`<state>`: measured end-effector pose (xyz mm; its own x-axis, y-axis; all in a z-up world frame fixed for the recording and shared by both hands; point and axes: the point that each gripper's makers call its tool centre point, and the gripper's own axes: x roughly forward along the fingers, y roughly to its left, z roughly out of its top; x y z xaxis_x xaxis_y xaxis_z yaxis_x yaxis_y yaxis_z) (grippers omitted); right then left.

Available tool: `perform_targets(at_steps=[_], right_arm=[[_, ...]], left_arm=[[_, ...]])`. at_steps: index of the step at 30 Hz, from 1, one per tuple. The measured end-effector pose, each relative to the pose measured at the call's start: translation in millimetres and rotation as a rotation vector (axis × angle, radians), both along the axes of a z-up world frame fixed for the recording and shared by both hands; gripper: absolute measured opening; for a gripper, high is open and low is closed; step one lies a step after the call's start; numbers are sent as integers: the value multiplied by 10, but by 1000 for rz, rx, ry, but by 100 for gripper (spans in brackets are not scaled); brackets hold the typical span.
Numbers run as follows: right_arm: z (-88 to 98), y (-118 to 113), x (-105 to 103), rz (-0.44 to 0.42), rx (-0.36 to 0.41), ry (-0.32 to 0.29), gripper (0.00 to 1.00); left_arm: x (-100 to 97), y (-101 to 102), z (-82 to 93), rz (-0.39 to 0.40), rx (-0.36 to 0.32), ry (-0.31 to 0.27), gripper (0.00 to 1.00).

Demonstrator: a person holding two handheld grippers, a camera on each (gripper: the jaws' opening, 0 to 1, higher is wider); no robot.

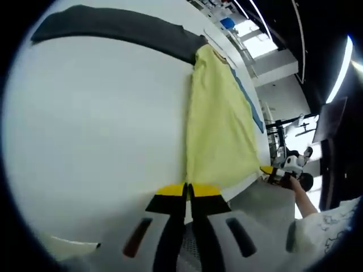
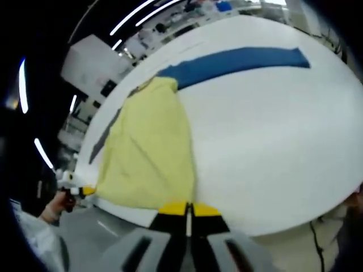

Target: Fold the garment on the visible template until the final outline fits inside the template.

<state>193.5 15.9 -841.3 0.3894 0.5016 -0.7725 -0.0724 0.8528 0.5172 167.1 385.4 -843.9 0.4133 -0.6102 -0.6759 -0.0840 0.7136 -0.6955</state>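
Two corners of the pale yellow cloth garment are pinched at the near edge of the round white table, one by each gripper. The garment lies as a long, narrow panel running away across the table, and it looks already doubled over lengthwise, though the layers cannot be counted from here. A dark grey strip and a blue strip lie on the table by the garment's far end; these may be the template's markings, but its full outline cannot be made out. My judgement is that the task is partway through: at least one fold appears done, a crosswise fold is probably left, and whether the outline fits the template cannot yet be checked.

In the left gripper view, the left gripper has its yellow-tipped black fingers pressed together, with no gap, right on the garment's near edge, so it appears to hold the cloth. In the right gripper view, the right gripper shows the same: fingers closed tight at the hem of the garment.

Each view also catches the other gripper at the opposite near corner, held by a person's hand.
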Motion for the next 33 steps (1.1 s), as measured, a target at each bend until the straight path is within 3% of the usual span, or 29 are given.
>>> perform_targets(at_steps=[16, 23, 33], right_arm=[[-61, 4, -5, 21, -20, -1, 0], [-113, -10, -1, 33, -14, -4, 0], [-120, -1, 3, 84, -12, -47, 0]], left_arm=[[-53, -21, -20, 12, 24, -19, 0], [-56, -8, -25, 52, 16, -22, 0], [-48, 59, -74, 59, 19, -77, 0]])
